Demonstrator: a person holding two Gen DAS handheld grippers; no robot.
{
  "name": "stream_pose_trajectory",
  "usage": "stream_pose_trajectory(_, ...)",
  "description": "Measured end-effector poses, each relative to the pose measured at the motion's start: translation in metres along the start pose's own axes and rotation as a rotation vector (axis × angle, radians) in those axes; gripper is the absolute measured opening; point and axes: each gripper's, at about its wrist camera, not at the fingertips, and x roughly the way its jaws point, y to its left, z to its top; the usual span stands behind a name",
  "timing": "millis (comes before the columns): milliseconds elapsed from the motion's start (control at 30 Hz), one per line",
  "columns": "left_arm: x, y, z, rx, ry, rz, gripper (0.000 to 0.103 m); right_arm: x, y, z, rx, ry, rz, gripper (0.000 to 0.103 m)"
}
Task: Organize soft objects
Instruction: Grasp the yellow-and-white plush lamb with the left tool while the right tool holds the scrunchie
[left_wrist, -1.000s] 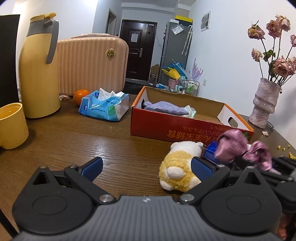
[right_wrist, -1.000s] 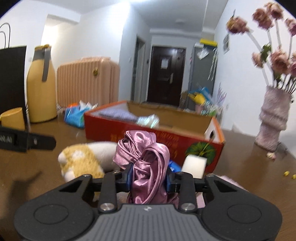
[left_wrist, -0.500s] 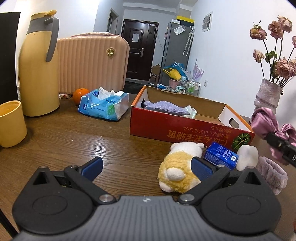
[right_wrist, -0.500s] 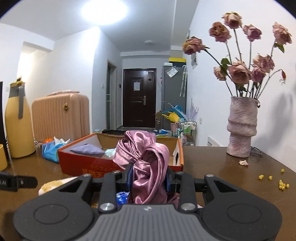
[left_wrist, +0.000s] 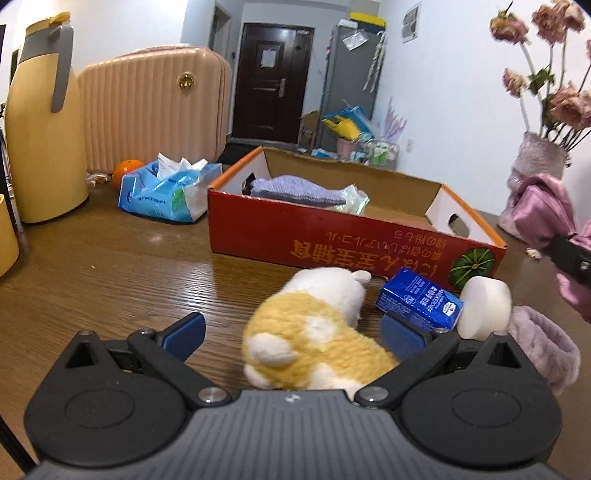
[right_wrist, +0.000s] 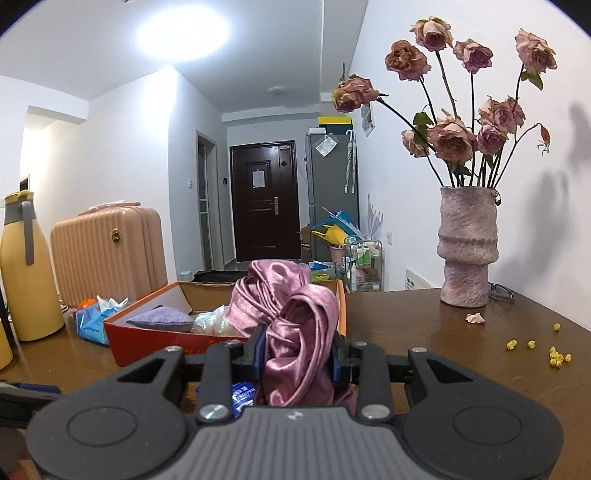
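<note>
While clamped, satin cloth (right_wrist: 295, 332) upright.

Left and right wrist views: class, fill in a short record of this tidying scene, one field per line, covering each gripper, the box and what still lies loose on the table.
left gripper: open, jaws either side of the plush toy
right gripper: shut on the pink satin cloth, held above the table
box: red cardboard, holds a folded purple towel
loose in front of the box: blue carton, white sponge, fuzzy lilac band
</note>
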Motion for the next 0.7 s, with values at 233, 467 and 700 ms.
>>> stream_pose_trajectory(233, 0.023, -0.019, -0.002, 0.048, 0.054, 0.153, 0.103, 0.004, 0.000, -0.002, 0.000, 0.022, 0.001, 0.031)
stream_pose_trajectory(467, 0.034, -0.009, -0.007, 0.022, 0.131, 0.155, 0.103, 0.008, 0.004, -0.006, -0.018, 0.045, 0.002, 0.031)
stream_pose_trajectory(700, 0.035, -0.010, -0.010, 0.037, 0.151, 0.100, 0.093, 0.011, 0.006, -0.009, -0.027, 0.061, 0.002, 0.032)
